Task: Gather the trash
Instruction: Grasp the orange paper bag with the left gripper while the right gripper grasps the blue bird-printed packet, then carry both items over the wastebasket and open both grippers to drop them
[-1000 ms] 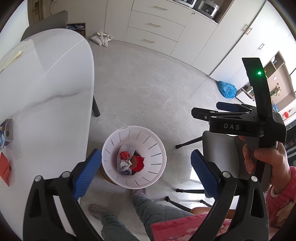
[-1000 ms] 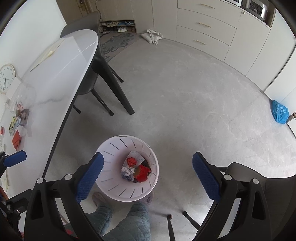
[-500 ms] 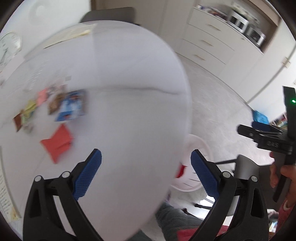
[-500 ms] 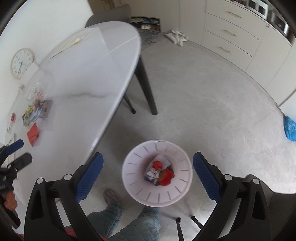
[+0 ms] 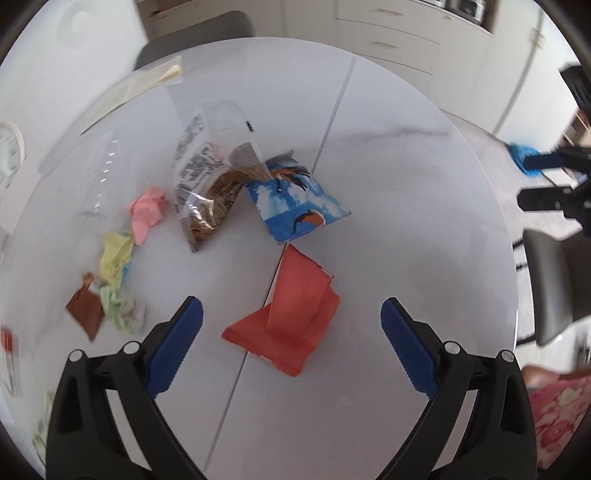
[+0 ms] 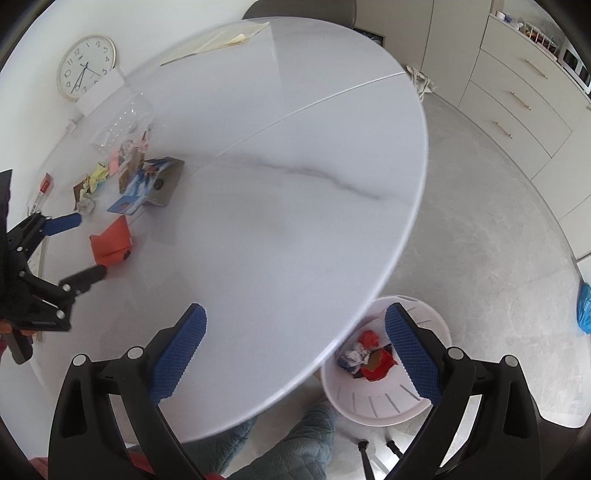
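Folded red paper wrapper (image 5: 286, 317), creased, lies on white marble table (image 5: 406, 184), ahead between left gripper's (image 5: 291, 332) spread jaws. Right gripper (image 6: 295, 339) also spread, empty. A second ago both aimed at white slotted bin (image 6: 373, 406).

White marble-look table (image 6: 295, 206) w/ a seam across the top and a grey vein — oval, glossy. Wall clock (image 6: 85, 67) leans at the wall just behind the table's far edge. Dark chair (image 5: 195, 31) tucked in at the far end; another grey chair (image 5: 557, 280) at the near right side. Cream drawer units (image 6: 517, 99) w/ slim handles along the far wall. Pale grey floor (image 6: 480, 206) — a white cloth bag (image 6: 421, 83) lies by the cabinets.
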Available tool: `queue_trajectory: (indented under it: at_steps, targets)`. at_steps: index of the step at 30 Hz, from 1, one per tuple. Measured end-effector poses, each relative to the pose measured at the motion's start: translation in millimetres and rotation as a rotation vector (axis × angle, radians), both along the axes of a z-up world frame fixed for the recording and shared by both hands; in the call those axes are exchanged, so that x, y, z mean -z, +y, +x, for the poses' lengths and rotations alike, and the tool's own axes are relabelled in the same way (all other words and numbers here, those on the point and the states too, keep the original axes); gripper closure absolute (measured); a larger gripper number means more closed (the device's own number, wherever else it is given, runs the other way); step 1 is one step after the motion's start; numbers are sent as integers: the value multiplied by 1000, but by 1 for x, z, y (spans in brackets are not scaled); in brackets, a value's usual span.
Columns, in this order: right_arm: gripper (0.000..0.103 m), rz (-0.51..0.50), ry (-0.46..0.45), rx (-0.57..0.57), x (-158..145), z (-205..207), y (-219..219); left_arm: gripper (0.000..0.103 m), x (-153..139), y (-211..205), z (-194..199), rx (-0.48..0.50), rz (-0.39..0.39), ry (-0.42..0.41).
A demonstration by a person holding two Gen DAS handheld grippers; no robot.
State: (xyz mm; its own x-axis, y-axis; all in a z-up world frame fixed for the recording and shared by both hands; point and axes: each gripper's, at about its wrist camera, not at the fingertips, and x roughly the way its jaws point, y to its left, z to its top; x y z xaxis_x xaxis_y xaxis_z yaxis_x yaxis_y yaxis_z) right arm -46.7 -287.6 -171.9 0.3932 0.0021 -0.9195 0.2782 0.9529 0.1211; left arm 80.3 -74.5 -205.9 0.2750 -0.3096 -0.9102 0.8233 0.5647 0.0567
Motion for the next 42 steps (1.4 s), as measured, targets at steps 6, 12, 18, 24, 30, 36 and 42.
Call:
queue_trajectory:
  at_steps: [6,12,18,24,30,36,42]
  targets:
    - [6,20,-4,11,2,17,30,31,25,-8,2,177,51,5]
    - [6,52,-15,33,-1,26,46,63,27,-1,17,139,-33,103]
    - [6,74,-59,4,-16,55,63,64,12,20,19,26,-135,160]
    - [6,112,-124,-44,-17,117,89,64,-17,59,7,-147,-200,138]
    - [9,98,-70,-38,13,164,108,64,-35,94,-7,-262,-222,111]
    - [37,-18,33,-44,40,176,124,64,-34,127,-7,-314,-218,113]
    - [52,-22,39,-36,32,158,127,64,-46,137,-25,-339,-253,103]
